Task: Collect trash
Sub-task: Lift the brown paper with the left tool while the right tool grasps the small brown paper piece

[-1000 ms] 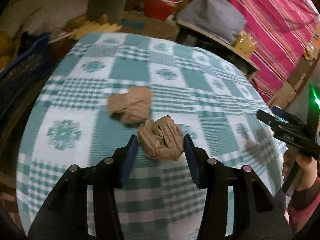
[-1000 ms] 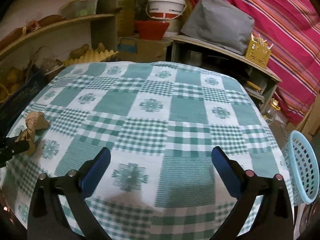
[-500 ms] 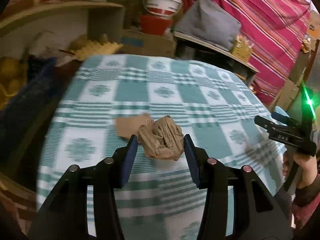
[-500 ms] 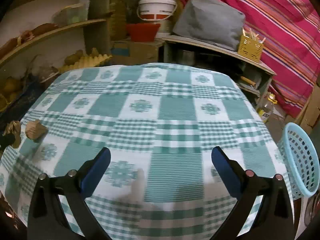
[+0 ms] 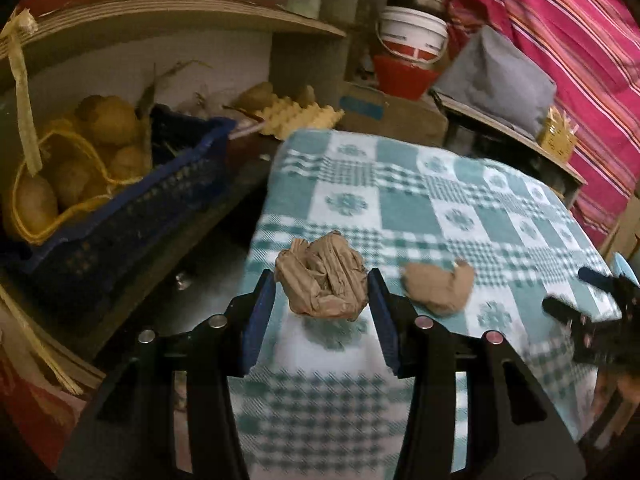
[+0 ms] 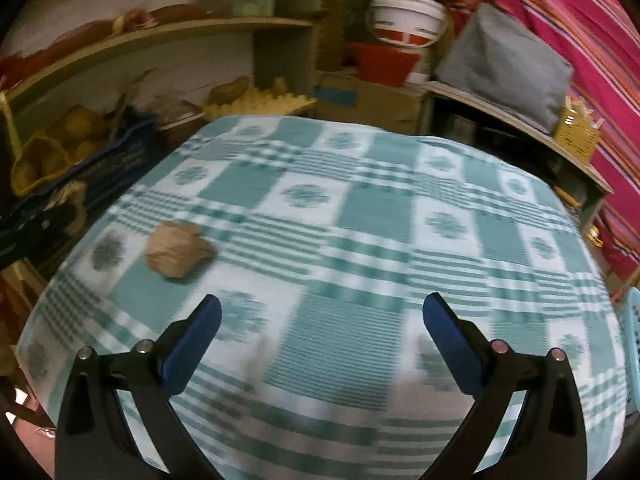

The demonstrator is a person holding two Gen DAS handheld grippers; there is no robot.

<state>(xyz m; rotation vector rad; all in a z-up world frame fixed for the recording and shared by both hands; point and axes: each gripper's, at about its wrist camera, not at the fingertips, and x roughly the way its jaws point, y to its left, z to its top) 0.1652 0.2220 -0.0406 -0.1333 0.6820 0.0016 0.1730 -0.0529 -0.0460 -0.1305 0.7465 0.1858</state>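
Shelf unit: stands at the far left of the left wrist view; curved wooden boards against a pale wall.
Blue crate: sits under the shelf, left of the table; holds round brown produce in a yellow net bag.
Egg tray: yellow, just beyond the table's far left corner.
Table: covered with a green-and-white checked cloth; fills the middle of both views.
Left gripper: points down over the left edge of the table; blue pads press both sides of a crumpled brown paper ball, fingers at a medium spread.
Held paper ball: clamped between the left pads, raised clear of the cloth.
Second paper wad: lies on the cloth just right of the left gripper; in the right wrist view it lies near the table's left edge, free of any finger.
Right gripper: hangs over the near middle of the table, fingers spread wide, nothing between them; seen blurred at the right edge of the left wrist view.
White bucket: stacked above a red bowl behind the table.
Grey cover: on a side shelf, right of the bucket.
Striped pink cloth: hangs along the right wall.
Light-blue basket: partly visible at the right edge, beside the table.
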